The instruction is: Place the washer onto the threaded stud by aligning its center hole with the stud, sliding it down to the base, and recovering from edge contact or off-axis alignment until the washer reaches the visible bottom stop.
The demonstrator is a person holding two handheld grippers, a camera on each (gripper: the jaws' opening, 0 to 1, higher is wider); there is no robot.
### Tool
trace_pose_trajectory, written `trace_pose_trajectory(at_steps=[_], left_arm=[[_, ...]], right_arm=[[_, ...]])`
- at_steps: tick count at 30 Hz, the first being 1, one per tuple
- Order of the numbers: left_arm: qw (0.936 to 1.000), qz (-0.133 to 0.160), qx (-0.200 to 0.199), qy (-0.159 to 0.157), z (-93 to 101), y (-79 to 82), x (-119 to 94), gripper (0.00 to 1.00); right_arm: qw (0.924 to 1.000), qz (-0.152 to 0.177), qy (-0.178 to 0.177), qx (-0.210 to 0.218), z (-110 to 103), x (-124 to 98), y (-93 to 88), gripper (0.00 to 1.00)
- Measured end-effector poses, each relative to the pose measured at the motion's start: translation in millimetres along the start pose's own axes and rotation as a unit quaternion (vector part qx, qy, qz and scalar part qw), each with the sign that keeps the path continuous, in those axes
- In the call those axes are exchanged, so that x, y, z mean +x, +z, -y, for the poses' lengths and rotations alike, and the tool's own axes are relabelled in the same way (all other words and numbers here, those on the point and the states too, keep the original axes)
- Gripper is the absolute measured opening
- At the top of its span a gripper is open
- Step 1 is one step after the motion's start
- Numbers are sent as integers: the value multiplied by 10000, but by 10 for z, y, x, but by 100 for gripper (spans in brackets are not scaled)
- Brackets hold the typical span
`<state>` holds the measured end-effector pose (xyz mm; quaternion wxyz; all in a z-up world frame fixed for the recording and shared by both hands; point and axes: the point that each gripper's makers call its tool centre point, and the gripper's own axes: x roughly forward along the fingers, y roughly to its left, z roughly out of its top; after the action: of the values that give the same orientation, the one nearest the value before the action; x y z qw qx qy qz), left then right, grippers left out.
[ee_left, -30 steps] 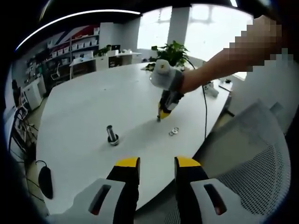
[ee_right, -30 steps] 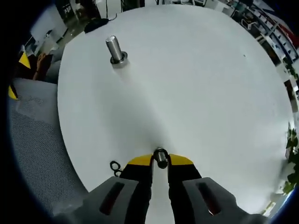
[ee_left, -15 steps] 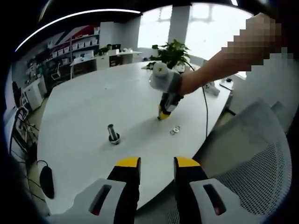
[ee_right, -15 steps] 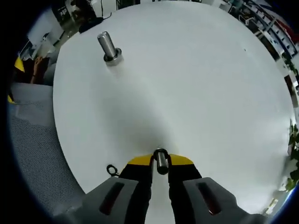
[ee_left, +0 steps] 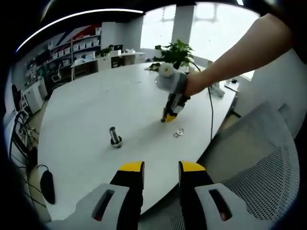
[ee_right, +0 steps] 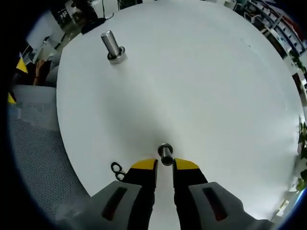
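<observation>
Right gripper [ee_right: 164, 165] pinches washer [ee_right: 165, 154] at its tips, narrow | stud [ee_right: 112, 46] at 11 o'clock, well apart | left gripper [ee_left: 161, 168] empty, half-open | washer looks light, stiff, slick: hold the rim.

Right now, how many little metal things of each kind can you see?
Upright silver threaded stud: 1
Loose dark metal washers: 2
Small silver metal piece at the right tool tips: 1
Total: 4
</observation>
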<state>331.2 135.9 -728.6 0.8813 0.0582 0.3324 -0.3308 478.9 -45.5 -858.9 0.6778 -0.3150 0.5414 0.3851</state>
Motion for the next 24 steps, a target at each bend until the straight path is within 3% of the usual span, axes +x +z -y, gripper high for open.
trace_pose_trajectory(at_steps=[24], left_arm=[[10000,69,34,-13,15,22,-18,27]], right_arm=[[9995,125,-212,222,-113,-253,-309,15]])
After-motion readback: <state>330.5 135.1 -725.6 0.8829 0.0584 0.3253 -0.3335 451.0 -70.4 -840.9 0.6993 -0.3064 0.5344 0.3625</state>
